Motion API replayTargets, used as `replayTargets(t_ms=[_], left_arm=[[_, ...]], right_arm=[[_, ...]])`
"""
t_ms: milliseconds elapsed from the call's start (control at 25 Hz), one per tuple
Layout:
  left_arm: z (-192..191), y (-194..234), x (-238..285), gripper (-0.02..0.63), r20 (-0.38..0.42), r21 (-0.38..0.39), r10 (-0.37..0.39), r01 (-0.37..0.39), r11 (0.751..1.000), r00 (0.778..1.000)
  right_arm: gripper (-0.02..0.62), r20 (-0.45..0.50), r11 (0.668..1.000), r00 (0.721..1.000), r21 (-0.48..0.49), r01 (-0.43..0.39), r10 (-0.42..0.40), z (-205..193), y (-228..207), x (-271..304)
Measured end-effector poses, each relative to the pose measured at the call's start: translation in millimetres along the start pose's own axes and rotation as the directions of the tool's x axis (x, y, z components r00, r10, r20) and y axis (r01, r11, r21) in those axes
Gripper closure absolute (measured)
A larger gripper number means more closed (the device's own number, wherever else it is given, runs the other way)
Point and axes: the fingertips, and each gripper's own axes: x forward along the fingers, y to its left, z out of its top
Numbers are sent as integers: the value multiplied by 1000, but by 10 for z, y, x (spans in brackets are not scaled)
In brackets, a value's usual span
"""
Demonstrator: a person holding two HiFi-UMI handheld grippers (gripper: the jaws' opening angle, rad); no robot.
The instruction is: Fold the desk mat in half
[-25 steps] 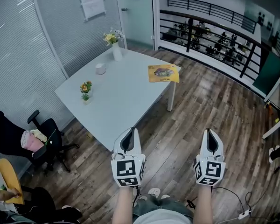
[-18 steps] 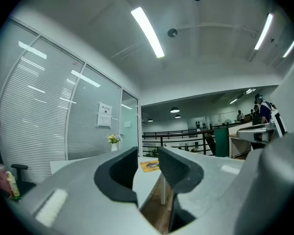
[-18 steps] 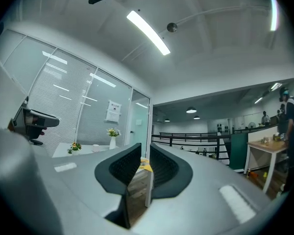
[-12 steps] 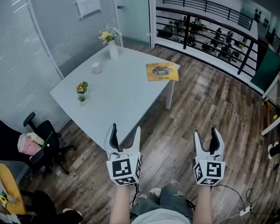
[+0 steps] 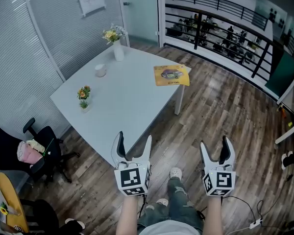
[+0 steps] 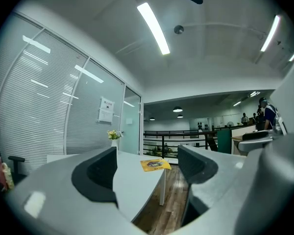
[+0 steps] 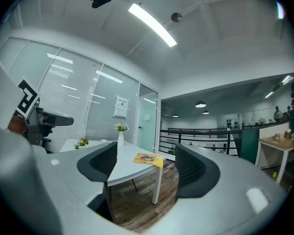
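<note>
both pairs of jaws, pressed together a second ago, now stand spread. the right gripper [image 5: 214,142] has just been opening its jaws, and the left gripper [image 5: 134,137] has opened as well. nothing sits between either pair. the person's shoe [image 5: 175,173] has also come forward between the two arms. the grippers are held side by side above the wooden floor [image 5: 210,106], and the left one shows against the near corner of the white table [image 5: 122,106]. neither touches anything. the desk mat [image 5: 172,75], yellow with a printed picture, lies flat and unfolded at the table's far right corner, well apart from both grippers. each gripper view shows it in the distance, in the gap between its own jaws. also on the table are a vase of flowers [image 5: 117,45] at the far corner, a white cup [image 5: 100,71] near it, and a small potted plant [image 5: 83,98] by the left edge. a black office chair [image 5: 39,153] stands on the floor to the table's left.
</note>
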Motion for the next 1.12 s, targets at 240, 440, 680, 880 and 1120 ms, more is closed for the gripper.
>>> replayTargets(t_ms=[240, 440, 680, 880, 1120], left_arm=[[-89, -100, 444, 233, -16, -6, 7, -7, 1000, 1000], [-89, -247, 934, 233, -20, 14, 16, -16, 1000, 1000], [-16, -365, 1569, 233, -23, 28, 33, -33, 999, 999], [35, -415, 2059, 233, -21, 33, 69, -69, 997, 997], [2, -457, 2470, 233, -35, 45, 114, -112, 993, 993]], right_arm=[[213, -6, 1000, 1000, 9, -5, 5, -76, -273, 411], [213, 2, 1000, 1000, 11, -26, 26, -68, -545, 911], [213, 14, 998, 998, 15, -65, 65, 40, -859, 1610], [216, 16, 992, 992, 3, -123, 123, 91, -1039, 2176], [224, 3, 983, 984, -8, -181, 181, 37, -1191, 2676]])
